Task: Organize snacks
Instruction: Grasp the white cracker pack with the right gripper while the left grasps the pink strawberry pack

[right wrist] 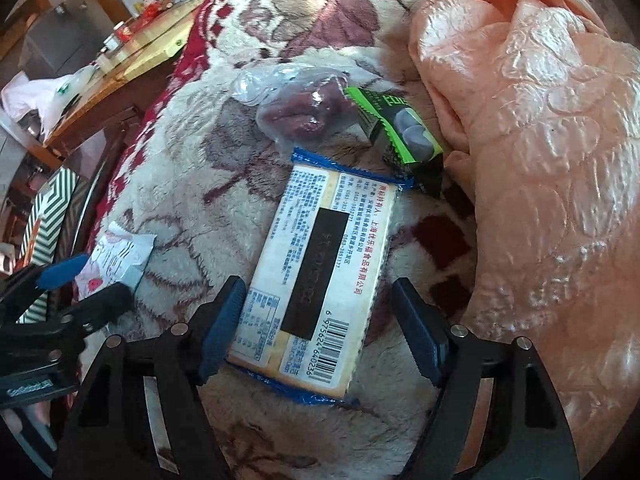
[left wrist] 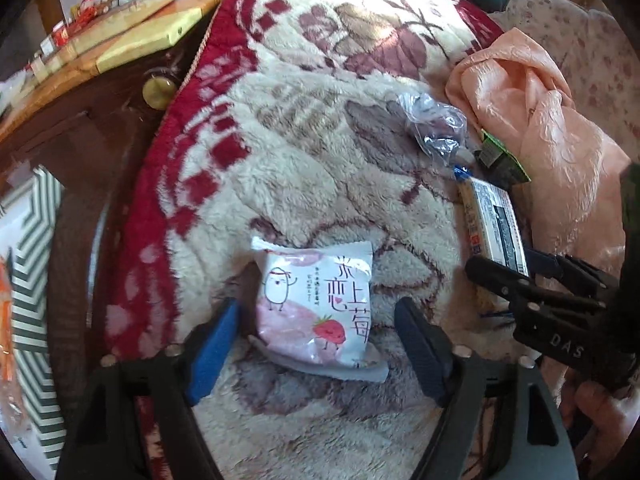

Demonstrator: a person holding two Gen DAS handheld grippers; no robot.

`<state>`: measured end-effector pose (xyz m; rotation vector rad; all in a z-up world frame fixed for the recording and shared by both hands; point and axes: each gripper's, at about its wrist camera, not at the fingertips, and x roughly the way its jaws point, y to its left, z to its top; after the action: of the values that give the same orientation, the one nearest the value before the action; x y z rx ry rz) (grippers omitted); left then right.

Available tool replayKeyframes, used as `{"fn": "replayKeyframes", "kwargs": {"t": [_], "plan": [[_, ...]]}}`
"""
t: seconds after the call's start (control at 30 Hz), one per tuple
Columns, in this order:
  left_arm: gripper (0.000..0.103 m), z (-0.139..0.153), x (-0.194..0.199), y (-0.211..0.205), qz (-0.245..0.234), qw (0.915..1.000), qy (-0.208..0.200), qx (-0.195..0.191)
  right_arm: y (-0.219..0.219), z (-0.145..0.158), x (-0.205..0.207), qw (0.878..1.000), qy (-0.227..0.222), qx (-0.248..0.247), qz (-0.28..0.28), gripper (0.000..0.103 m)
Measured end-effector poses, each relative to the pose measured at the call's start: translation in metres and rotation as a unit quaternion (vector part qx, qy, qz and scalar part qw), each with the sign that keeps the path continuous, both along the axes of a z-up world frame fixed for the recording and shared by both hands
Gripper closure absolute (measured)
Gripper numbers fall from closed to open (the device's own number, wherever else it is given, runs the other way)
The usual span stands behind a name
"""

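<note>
While both grippers, left (left wrist: 320, 344) and right (right wrist: 320, 332), sat spread around pouch (left wrist: 316, 308) and bar (right wrist: 316, 280), slick wrappers risked slipping when squeezed.

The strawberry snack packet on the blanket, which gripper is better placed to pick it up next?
Left. The left gripper is open with the strawberry packet between its fingers; the right gripper straddles the cracker pack.

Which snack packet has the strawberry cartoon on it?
The white and pink packet between the open left gripper fingers; the others are a barcode-side cracker pack, a green-black wrapper and a clear bag.
</note>
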<state>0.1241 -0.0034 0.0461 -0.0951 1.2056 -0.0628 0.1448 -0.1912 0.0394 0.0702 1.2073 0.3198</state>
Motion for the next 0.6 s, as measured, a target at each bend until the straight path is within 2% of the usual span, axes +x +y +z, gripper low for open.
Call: {"fn": "replayKeyframes", "kwargs": {"t": [0.03, 0.3, 0.47, 0.6], "plan": [[0.049, -0.002, 0.001, 0.002, 0.005, 1.0000, 0.002, 0.001, 0.000, 0.001, -0.001, 1.000, -0.006, 0.003, 0.003, 0.039], [0.050, 0.010, -0.017, 0.017, 0.021, 0.9992, -0.029, -0.015, -0.003, 0.011, -0.018, 0.999, -0.028, 0.023, 0.015, 0.044], [0.050, 0.027, -0.039, 0.021, 0.026, 0.9982, -0.054, 0.005, 0.003, 0.023, -0.035, 0.998, -0.037, 0.026, 0.034, 0.046], [0.050, 0.029, -0.050, 0.027, 0.033, 0.9980, -0.054, 0.009, 0.009, 0.031, -0.046, 0.998, -0.040, 0.029, 0.049, 0.047]]}}
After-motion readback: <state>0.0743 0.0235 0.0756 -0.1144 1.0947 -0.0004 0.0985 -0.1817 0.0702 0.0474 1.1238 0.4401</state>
